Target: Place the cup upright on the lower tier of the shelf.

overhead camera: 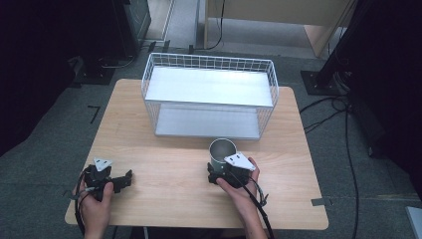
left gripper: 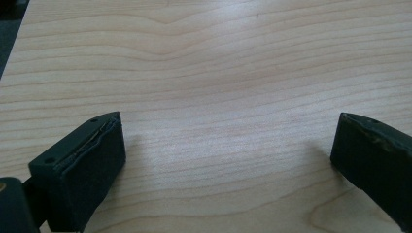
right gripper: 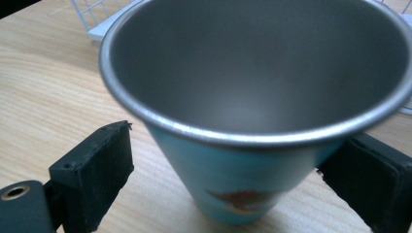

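Observation:
A metal cup (overhead camera: 222, 149) with a light blue outside and a small picture on it (right gripper: 228, 167) stands upright on the wooden table (overhead camera: 169, 164), just in front of the wire basket. My right gripper (overhead camera: 217, 171) reaches around its lower part from the near side. In the right gripper view (right gripper: 235, 138) the cup stands between the jaws: a gap shows at the left pad (right gripper: 104, 165), while the right pad (right gripper: 369, 179) is at the cup's wall. My left gripper (overhead camera: 122, 180) rests on the table at the near left, open wide over bare wood (left gripper: 228, 121).
A white wire basket (overhead camera: 209, 62) with two flat shelves stands at the far middle of the table, open toward me. Cables and dark stands lie on the floor around the table. The table's near edge runs just below both hands.

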